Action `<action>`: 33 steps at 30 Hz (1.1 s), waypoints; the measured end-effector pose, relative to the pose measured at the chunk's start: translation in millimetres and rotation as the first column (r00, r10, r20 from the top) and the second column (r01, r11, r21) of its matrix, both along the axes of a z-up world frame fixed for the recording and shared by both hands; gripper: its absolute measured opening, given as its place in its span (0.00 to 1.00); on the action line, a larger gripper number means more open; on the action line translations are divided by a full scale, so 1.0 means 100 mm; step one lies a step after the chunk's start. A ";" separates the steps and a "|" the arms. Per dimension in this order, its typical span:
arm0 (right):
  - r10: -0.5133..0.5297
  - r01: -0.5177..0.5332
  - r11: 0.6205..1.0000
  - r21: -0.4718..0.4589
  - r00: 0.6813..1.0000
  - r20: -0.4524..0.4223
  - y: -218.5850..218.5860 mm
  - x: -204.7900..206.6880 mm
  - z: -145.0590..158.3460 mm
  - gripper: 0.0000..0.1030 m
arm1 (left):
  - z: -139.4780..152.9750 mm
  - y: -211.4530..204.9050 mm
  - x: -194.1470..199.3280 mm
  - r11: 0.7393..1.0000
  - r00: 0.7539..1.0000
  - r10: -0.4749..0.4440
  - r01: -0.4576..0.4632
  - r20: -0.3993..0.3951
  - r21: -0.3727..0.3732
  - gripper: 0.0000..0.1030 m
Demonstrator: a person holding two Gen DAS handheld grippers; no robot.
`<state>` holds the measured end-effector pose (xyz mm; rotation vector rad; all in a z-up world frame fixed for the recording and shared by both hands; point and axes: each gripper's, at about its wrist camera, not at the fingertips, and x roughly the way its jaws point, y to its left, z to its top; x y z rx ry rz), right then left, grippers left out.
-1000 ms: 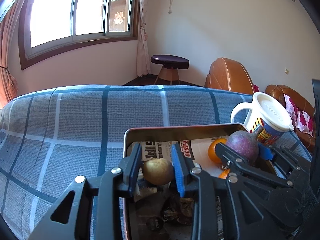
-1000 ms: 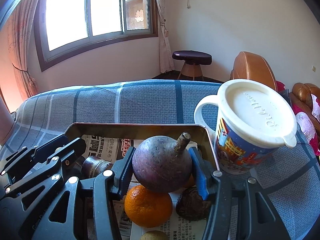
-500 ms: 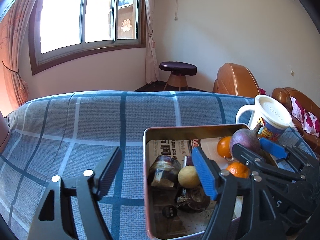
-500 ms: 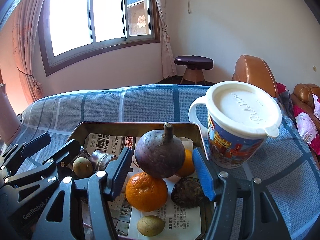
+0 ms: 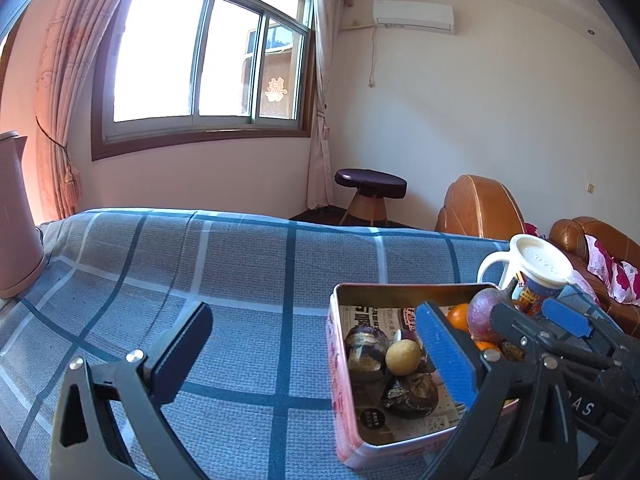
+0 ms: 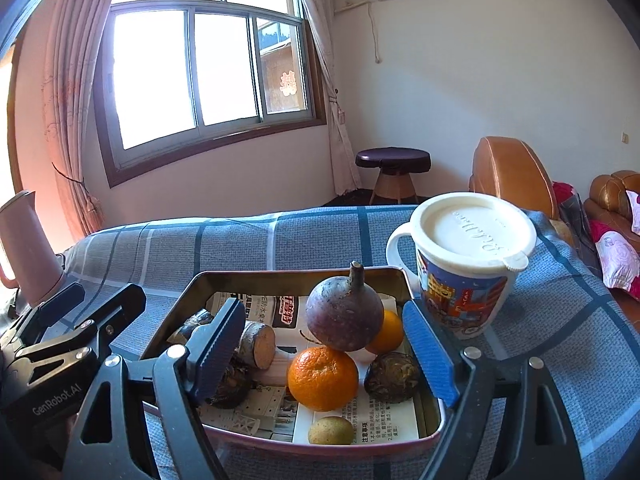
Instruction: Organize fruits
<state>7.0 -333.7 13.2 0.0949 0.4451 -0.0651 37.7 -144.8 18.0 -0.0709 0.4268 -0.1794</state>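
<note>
Both tongs have just been opening and are released: left gripper (image 5: 316,350), right gripper (image 6: 328,344) around the purple fruit (image 6: 344,318), frame centre. It's round, firm, perched on the mandarins (image 6: 323,378); grip its widest middle.

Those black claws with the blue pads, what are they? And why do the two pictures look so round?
They are two grabbing tools, and a person holds one in each hand. Each carries a wide-eyed camera looking along its fingers, which bends the picture. One picture comes from the left gripper, the other from the right gripper. Both have just been opening and hold nothing. On the blue checked cloth stands a metal tin lined with newspaper, with a purple fruit, oranges and small brown fruits in it. Beside it stands a lidded mug.
</note>
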 end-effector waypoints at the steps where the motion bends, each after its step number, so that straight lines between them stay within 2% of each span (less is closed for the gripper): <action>1: -0.001 0.001 1.000 -0.004 1.000 0.013 0.02 -0.02 0.01 0.80 | 0.00 0.02 -0.02 1.000 1.000 0.007 -0.007 0.006 0.001 1.00; 6: -0.028 0.031 0.999 -0.044 0.997 0.068 0.12 -0.16 0.06 0.84 | 0.02 0.07 -0.13 1.000 0.999 0.017 -0.018 0.043 0.024 1.00; 12: -0.061 0.063 0.998 -0.019 0.991 0.123 0.12 -0.38 0.10 0.88 | 0.06 0.15 -0.31 0.999 0.995 0.033 -0.036 0.097 0.033 1.00; 17: -0.076 0.081 0.996 -0.033 0.987 0.143 0.18 -0.50 0.10 0.88 | 0.07 0.20 -0.44 0.998 0.992 0.036 -0.042 0.124 0.042 1.00; 33: -0.105 0.114 0.993 -0.036 0.975 0.197 0.27 -0.89 0.14 0.88 | 0.09 0.30 -0.73 0.998 0.988 0.027 -0.036 0.154 0.056 1.00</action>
